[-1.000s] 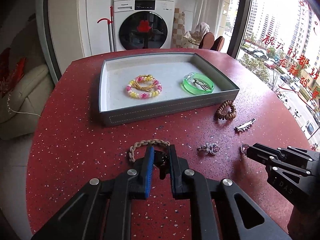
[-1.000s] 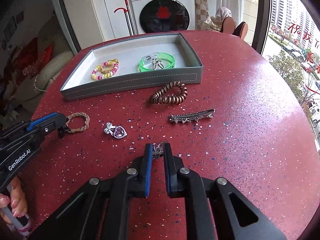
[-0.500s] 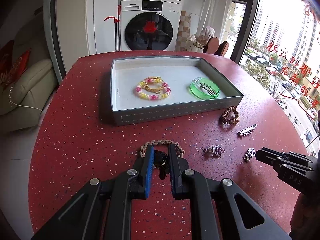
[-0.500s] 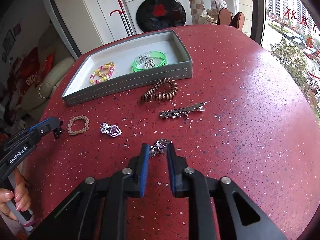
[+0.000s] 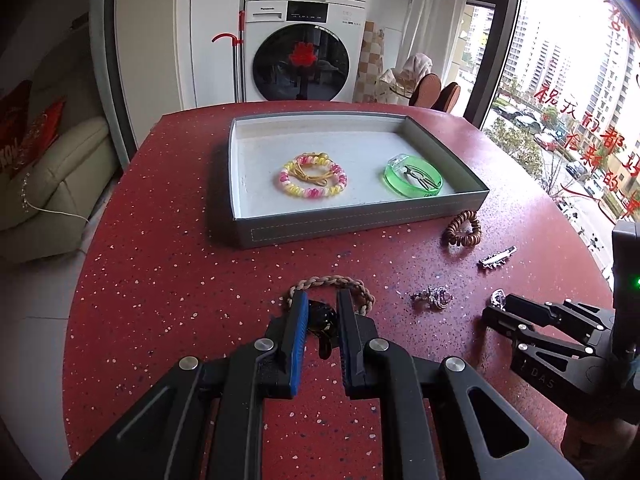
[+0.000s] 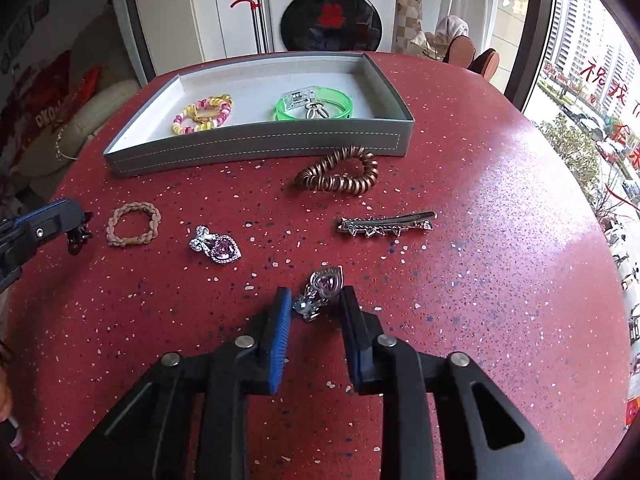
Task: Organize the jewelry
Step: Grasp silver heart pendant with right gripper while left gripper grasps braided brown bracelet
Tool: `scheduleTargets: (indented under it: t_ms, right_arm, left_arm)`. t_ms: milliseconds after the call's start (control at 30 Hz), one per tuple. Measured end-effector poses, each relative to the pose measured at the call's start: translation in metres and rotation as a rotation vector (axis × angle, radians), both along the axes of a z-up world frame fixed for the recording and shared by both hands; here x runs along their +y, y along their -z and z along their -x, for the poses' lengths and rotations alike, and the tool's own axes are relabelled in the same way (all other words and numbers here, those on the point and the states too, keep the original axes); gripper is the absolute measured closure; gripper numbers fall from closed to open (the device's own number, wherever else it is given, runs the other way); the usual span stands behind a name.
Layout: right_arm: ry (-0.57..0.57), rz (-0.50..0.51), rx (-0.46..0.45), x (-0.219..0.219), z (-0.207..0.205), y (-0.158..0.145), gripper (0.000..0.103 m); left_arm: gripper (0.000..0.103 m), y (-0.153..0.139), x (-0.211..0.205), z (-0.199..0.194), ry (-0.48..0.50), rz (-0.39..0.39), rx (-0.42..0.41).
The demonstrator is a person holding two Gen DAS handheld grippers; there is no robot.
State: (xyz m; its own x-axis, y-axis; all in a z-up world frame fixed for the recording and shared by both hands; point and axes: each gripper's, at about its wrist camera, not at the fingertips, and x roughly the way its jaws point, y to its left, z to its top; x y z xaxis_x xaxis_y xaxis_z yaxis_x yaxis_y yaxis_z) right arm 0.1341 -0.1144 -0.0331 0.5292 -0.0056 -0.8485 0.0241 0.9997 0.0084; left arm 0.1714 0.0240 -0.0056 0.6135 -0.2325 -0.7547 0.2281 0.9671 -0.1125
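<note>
A grey tray [image 5: 360, 222] [image 6: 256, 144] on the red table holds a pink-yellow bead bracelet [image 5: 313, 181] and a green bangle [image 5: 413, 176]. My left gripper [image 5: 322, 304] is shut on a small black hair claw [image 5: 322, 320], just in front of a braided beige band [image 5: 332, 282] [image 6: 134, 225]. My right gripper [image 6: 314, 300] is open, its fingers either side of a silver heart pendant with a purple stone [image 6: 320, 290] that lies on the table. A second heart pendant [image 6: 216, 245] [image 5: 434, 296] lies between the grippers.
A copper spiral hair tie [image 6: 340, 172] [image 5: 464, 229] and a silver hair clip [image 6: 386, 224] [image 5: 496, 258] lie in front of the tray's right end. The table edge curves round on the left and the right. A washing machine [image 5: 304, 48] stands behind.
My right gripper has opened and drawn back a little, leaving the heart pendant on the table. The left gripper keeps the black claw and has lifted and pulled back slightly.
</note>
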Motion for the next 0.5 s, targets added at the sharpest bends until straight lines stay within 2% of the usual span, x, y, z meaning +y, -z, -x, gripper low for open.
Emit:
scheduleTargets:
  t_ms: [67,100,233,500]
  right_arm:
    - [0.008,-0.029,-0.002,-0.005,0.001,-0.001,0.093]
    - [0.013,-0.049,-0.004,-0.009,0.002,-0.001,0.102]
    - [0.028,-0.106,-0.019,-0.023,0.007,-0.008,0.102]
    - [0.024,-0.13,-0.043,-0.03,0.008,-0.019,0.102]
  left_arm:
    - [0.071,0.0,0.0,0.0,0.0,0.002,-0.001]
    - [0.071,0.0,0.001,0.0,0.0,0.002,-0.001]
    - [0.071,0.0,0.002,0.0,-0.003,0.005,-0.002]
    - [0.071,-0.001,0.003,0.0,-0.003,0.004,-0.005]
